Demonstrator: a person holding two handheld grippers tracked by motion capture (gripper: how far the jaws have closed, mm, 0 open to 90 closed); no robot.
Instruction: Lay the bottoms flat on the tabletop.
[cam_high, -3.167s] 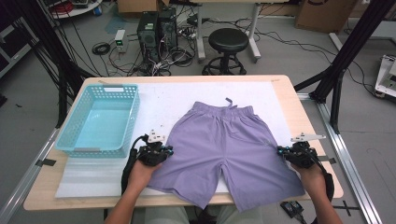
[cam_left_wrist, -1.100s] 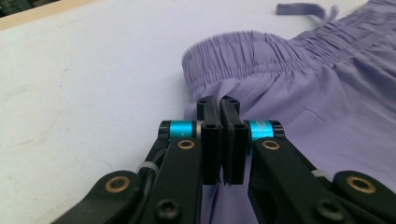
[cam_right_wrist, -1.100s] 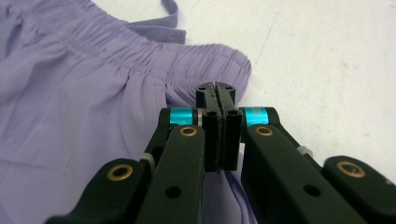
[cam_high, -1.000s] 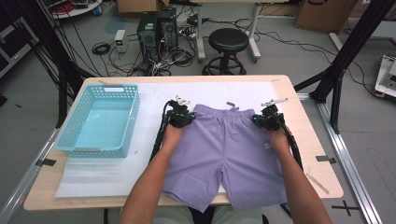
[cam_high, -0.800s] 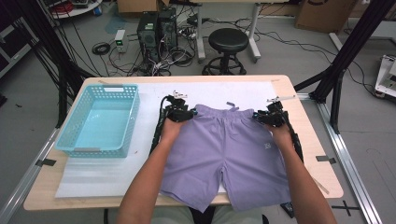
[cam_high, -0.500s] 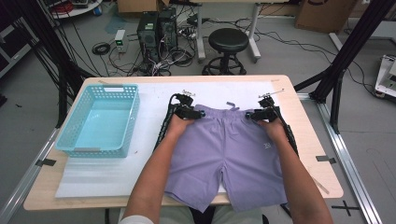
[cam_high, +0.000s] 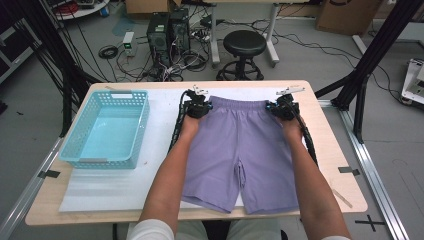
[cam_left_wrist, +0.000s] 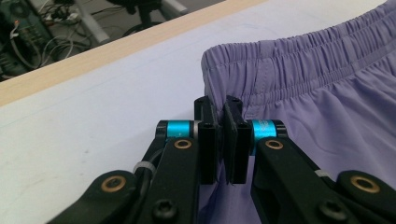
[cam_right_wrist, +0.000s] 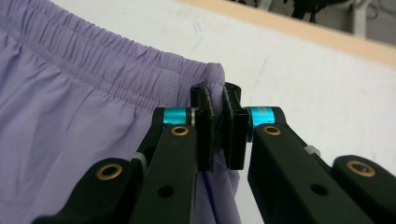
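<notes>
Both grippers pinch the waistband corners of the shorts, ready for the fold.

Your left gripper (cam_left_wrist: 223, 140) has just closed its jaws onto the left corner of the shorts (cam_high: 240, 150), and your right gripper (cam_right_wrist: 218, 135) has just done the same on the right corner; fabric sits between each pair of pads, right at the elastic band. The shorts lie flat on the tabletop (cam_high: 325, 150), stretching from your grippers back toward you, with the blue basket (cam_high: 107, 130) well off to the side of your left gripper. Lift both corners evenly and together, keep the waistband taut between the grippers so it doesn't sag, and carry it toward the leg hems in one level motion. Check that each grip holds both layers before you pull.
</notes>
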